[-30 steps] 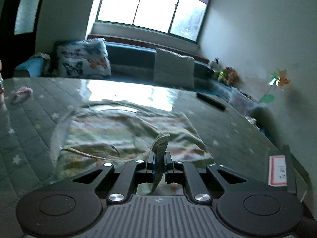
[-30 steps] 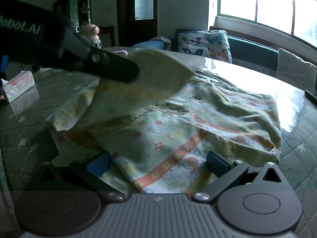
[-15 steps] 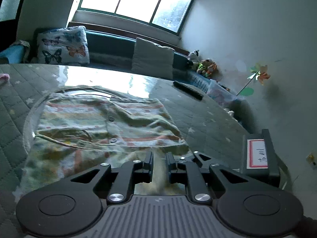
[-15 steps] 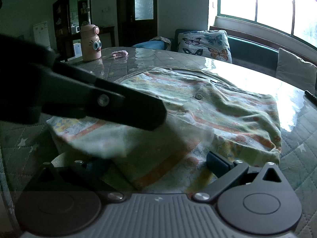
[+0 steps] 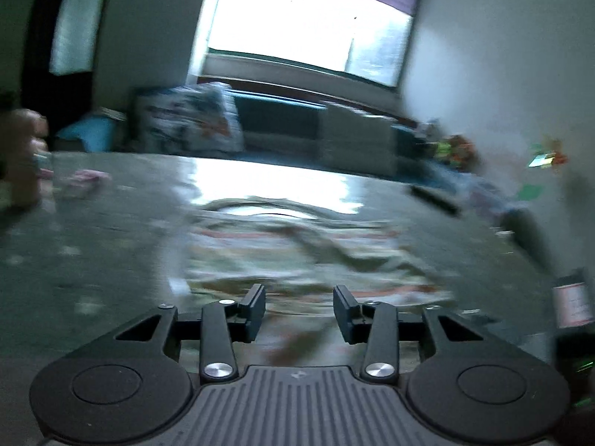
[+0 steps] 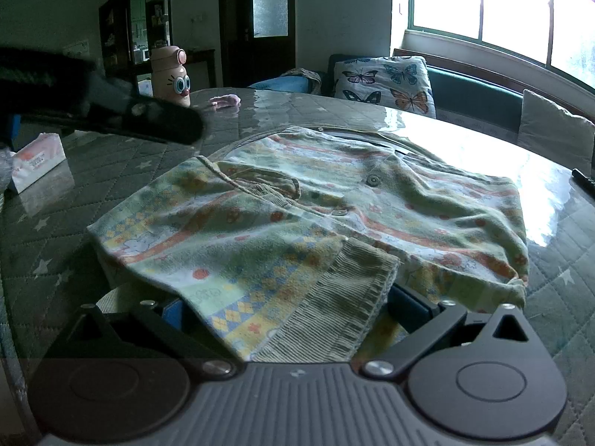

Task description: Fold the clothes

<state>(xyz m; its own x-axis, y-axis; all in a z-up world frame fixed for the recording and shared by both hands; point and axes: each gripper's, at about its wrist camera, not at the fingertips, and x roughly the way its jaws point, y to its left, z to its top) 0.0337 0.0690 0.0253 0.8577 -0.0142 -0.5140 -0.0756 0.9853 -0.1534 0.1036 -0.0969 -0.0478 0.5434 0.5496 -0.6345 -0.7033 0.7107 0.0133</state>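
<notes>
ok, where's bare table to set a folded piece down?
Bare quilted tabletop between the white tissue pack and the patterned green cardigan, and on the window side towards the black remote. Crowded: the middle under the cardigan; far edge by the pink cartoon bottle.

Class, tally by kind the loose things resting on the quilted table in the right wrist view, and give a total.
Patterned cardigan: 1
Cartoon-face bottle: 1
Tissue pack: 1
Small pink item: 1
Black remote: 1
Total: 5
</notes>
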